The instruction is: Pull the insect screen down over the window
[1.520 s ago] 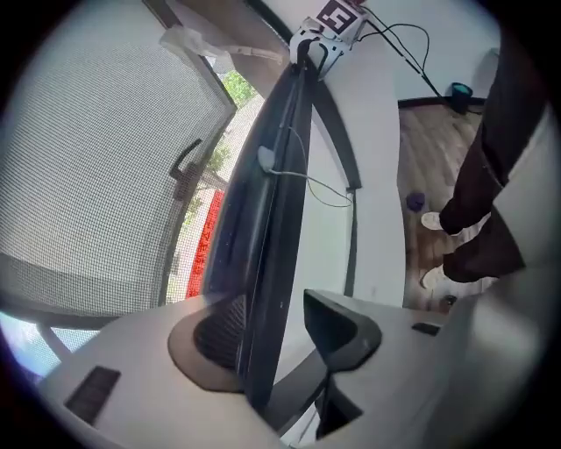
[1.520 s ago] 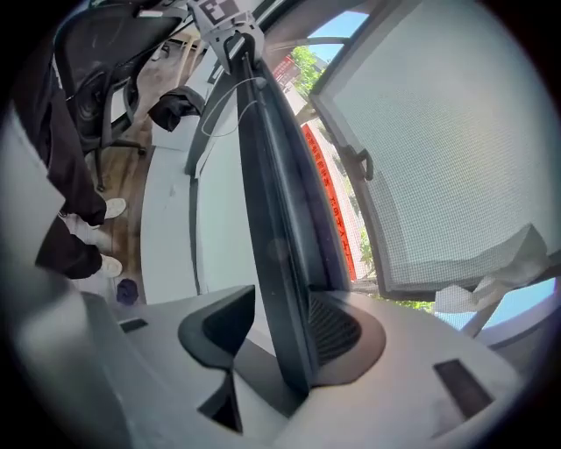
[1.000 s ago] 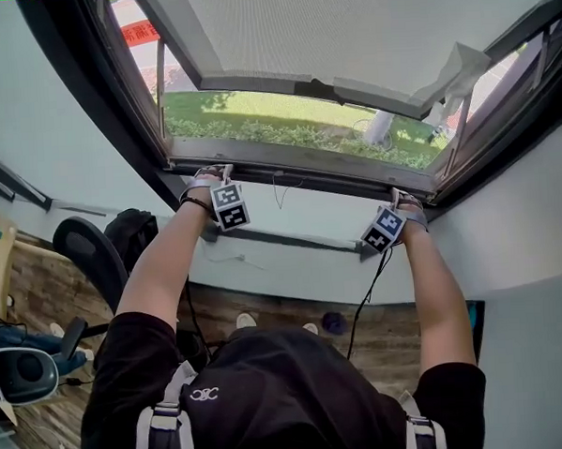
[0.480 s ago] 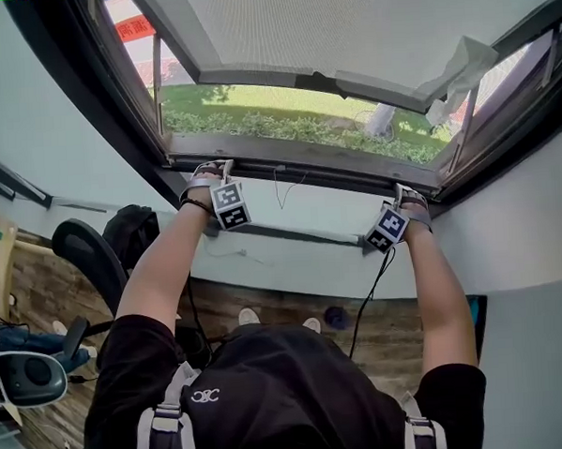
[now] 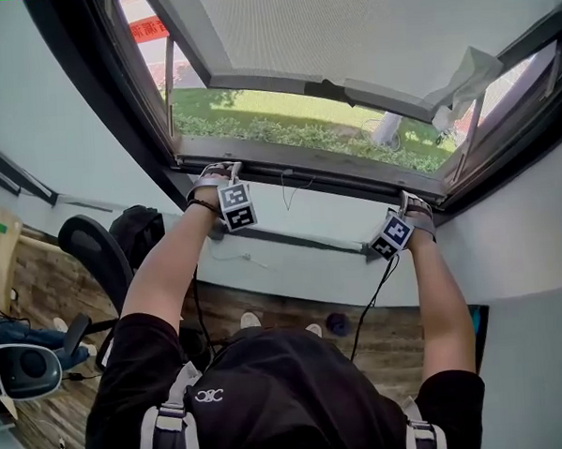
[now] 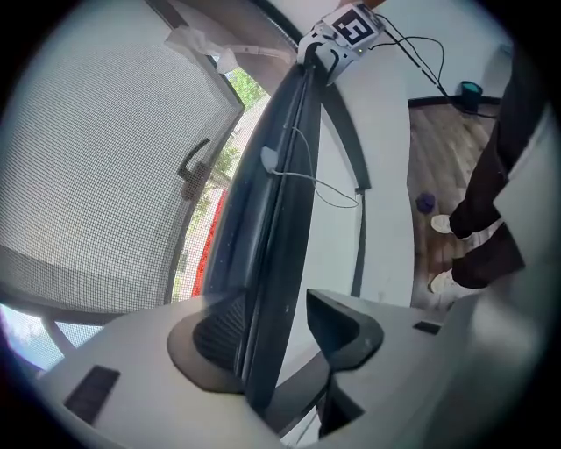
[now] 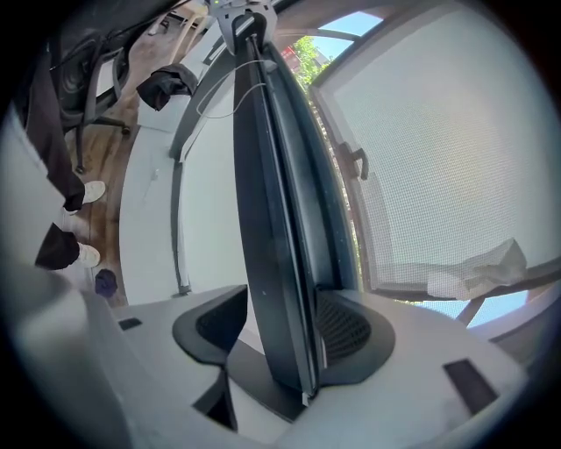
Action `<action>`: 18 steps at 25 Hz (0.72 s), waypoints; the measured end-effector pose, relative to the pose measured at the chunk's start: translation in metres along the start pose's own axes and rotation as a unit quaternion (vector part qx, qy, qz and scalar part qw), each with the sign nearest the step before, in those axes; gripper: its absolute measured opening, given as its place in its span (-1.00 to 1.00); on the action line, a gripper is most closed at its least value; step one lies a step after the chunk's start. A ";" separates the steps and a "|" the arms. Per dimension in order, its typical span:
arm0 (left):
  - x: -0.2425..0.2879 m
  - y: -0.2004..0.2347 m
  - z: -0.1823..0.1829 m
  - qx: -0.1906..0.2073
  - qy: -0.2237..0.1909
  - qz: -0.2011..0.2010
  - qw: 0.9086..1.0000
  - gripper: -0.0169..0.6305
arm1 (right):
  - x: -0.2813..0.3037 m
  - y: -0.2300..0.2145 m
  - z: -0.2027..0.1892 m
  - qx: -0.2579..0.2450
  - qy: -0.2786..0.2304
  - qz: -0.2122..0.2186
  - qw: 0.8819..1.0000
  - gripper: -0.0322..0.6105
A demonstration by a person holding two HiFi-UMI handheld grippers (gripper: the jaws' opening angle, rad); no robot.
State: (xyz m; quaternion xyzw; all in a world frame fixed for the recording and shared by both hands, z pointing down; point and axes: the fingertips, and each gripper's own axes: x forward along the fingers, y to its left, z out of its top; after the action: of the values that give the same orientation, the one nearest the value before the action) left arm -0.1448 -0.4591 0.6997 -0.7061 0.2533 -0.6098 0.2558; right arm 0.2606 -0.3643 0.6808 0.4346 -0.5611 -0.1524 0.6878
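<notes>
Left gripper (image 6: 279, 333): straddling the frame rail (image 6: 279, 219), the dark bottom bar of the window, near its left end. The jaws are standing wide and have just been opening. The rail is running between them, lying against the ribbed pad (image 6: 215, 329) on the window side, while the room-side pad is standing clear of it.

Right gripper (image 7: 280, 338): straddling the same frame rail near its right end. The jaws are likewise standing wide and have just been opening. The rail is lying against the ribbed window-side pad (image 7: 351, 329), with the room-side pad apart from it.

Insect screen (image 5: 365, 27): grey mesh panel, hanging above the frame rail and only partly lowered. Its lower bar is stopping well short of the rail, leaving a strip of window open between them.

Handle (image 5: 328, 88): black, sitting at the middle of the screen's lower bar, above the rail.

White wrapping (image 5: 465, 68): crumpled, clinging to the screen's lower corner above the rail's right end.

Grass (image 5: 294, 115): showing through the open strip just above the rail.

Thin cord (image 5: 293, 183): dangling just below the rail's middle, against the white wall.

Black cable (image 5: 371, 294): trailing down from below the rail's right end.

Office chair (image 5: 93, 257) and black bag (image 5: 136, 234): standing on the wooden floor (image 5: 267, 309), well below the rail's left end.
</notes>
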 end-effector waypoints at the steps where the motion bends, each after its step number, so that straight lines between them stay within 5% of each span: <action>1: 0.000 0.000 -0.001 0.001 0.001 0.001 1.000 -0.29 | 0.001 0.000 0.001 -0.001 -0.003 -0.003 1.000 -0.12; 8: -0.001 -0.002 0.001 -0.011 -0.004 0.010 1.000 -0.19 | 0.004 0.004 0.003 0.022 -0.030 -0.011 0.999 0.02; 13: -0.021 0.008 0.008 -0.099 -0.036 0.023 0.994 -0.25 | -0.022 -0.001 0.024 0.082 -0.101 -0.033 0.991 0.01; 15: -0.037 0.010 0.018 -0.163 -0.071 0.023 0.984 -0.32 | -0.039 0.003 0.033 0.136 -0.128 -0.025 0.982 -0.11; 18: -0.063 0.008 0.034 -0.264 -0.130 0.024 0.956 -0.44 | -0.062 0.009 0.046 0.232 -0.167 -0.009 0.958 -0.22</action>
State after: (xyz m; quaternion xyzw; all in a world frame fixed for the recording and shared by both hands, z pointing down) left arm -0.1200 -0.4207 0.6441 -0.8151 0.3868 -0.4181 0.1057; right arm 0.1959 -0.3354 0.6479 0.5555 -0.6839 -0.0952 0.4633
